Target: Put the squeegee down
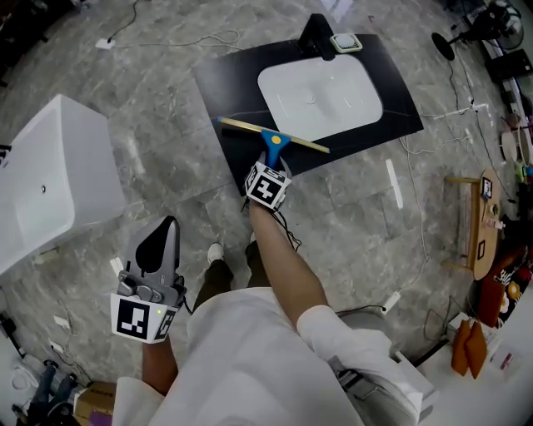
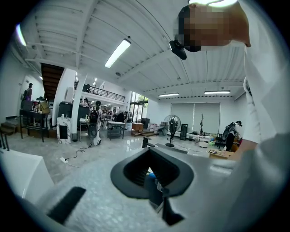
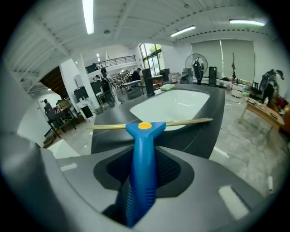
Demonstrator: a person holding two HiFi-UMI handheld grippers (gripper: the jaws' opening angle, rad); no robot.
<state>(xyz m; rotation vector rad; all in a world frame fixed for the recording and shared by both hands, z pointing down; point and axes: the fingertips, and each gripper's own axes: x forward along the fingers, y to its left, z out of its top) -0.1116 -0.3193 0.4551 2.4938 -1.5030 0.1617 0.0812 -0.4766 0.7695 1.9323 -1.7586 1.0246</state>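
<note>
The squeegee [image 1: 275,138] has a blue handle and a long brass-coloured blade. My right gripper [image 1: 270,163] is shut on the handle, and the blade lies crosswise over the front edge of the black countertop [image 1: 225,91], near the white basin [image 1: 321,96]. The right gripper view has the squeegee handle [image 3: 142,154] running up from between the jaws of the right gripper [image 3: 141,190], the blade level above the countertop [image 3: 199,131]. Whether the blade touches the top I cannot tell. My left gripper [image 1: 158,241] hangs low at the left over the floor, shut and empty.
A black faucet [image 1: 316,37] and a small white square object [image 1: 346,42] stand at the countertop's far edge. A white bathtub [image 1: 50,175] sits at the left, and a wooden stool [image 1: 479,225] and a fan [image 1: 487,25] at the right. Cables trail over the marble floor.
</note>
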